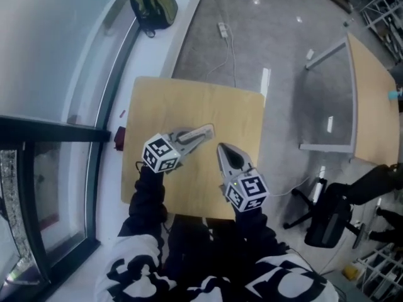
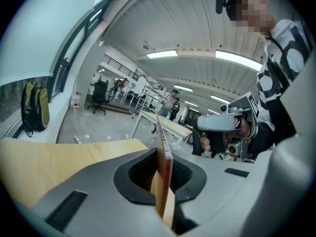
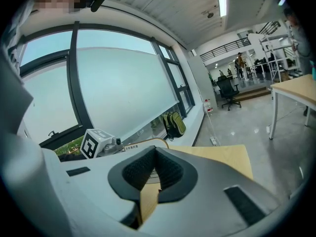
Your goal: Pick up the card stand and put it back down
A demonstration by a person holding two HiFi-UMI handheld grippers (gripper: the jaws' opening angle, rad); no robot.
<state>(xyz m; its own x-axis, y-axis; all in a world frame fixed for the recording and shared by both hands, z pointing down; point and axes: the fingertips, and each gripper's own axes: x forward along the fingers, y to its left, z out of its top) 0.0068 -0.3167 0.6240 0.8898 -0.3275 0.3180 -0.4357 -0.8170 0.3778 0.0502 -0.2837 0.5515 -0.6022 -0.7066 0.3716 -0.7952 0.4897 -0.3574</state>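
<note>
The card stand (image 1: 205, 131) is a thin flat board. In the left gripper view it stands edge-on, with a red-brown edge (image 2: 165, 164), between the jaws. My left gripper (image 1: 200, 133) (image 2: 163, 158) is shut on it over the middle of the wooden table (image 1: 189, 99). I cannot tell whether the stand touches the tabletop. In the right gripper view the stand's rounded top (image 3: 148, 142) shows just past the jaws, beside the left gripper's marker cube (image 3: 94, 142). My right gripper (image 1: 222, 148) (image 3: 157, 157) is a little to the right of the stand, shut with nothing in it.
A green backpack (image 1: 153, 4) (image 3: 174, 124) lies on the window ledge beyond the table. A power strip with its cable (image 1: 222, 29) is on the floor. A second table (image 1: 371, 93) and an office chair (image 1: 327, 216) stand to the right. The window frame runs along the left.
</note>
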